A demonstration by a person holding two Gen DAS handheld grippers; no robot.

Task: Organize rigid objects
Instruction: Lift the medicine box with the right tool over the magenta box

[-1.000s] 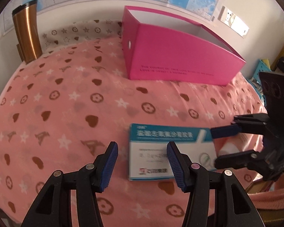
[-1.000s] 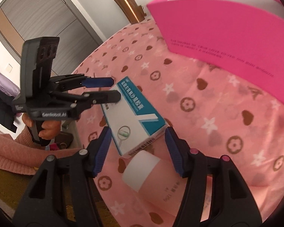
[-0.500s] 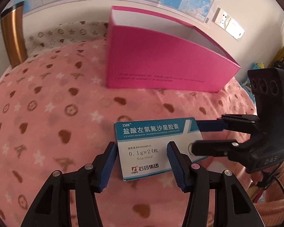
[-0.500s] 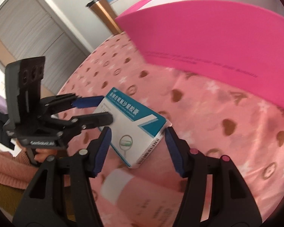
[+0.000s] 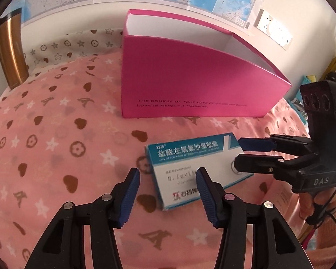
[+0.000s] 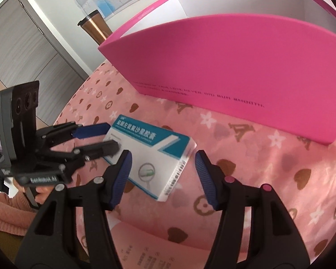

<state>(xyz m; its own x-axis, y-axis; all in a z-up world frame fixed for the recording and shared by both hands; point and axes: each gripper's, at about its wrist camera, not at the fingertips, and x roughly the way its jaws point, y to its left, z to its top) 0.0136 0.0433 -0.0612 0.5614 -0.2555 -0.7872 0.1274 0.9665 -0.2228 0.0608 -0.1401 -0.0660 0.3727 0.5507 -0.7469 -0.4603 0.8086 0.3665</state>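
Observation:
A white and teal medicine box point(image 5: 190, 168) is held tilted above the pink patterned cloth, also in the right wrist view point(image 6: 152, 154). My left gripper point(image 5: 166, 192) is open, its fingers astride the box's near left part without pinching it. My right gripper point(image 6: 162, 174) is open in its own view, the box between its fingers; from the left wrist view point(image 5: 239, 154) its fingers straddle the box's right end. An open pink storage box point(image 5: 190, 85) stands behind, its inside white and bare point(image 6: 235, 56).
A copper tumbler point(image 5: 9, 56) stands at the far left by the wall. A pink leaflet or packet point(image 6: 150, 246) lies under my right gripper. Maps and a wall socket point(image 5: 273, 31) are behind the pink box. The person's hand holds the right gripper's grip point(image 5: 313, 201).
Both grippers and the medicine box have risen off the cloth and moved closer to the pink box. The box is now further right between my left fingers.

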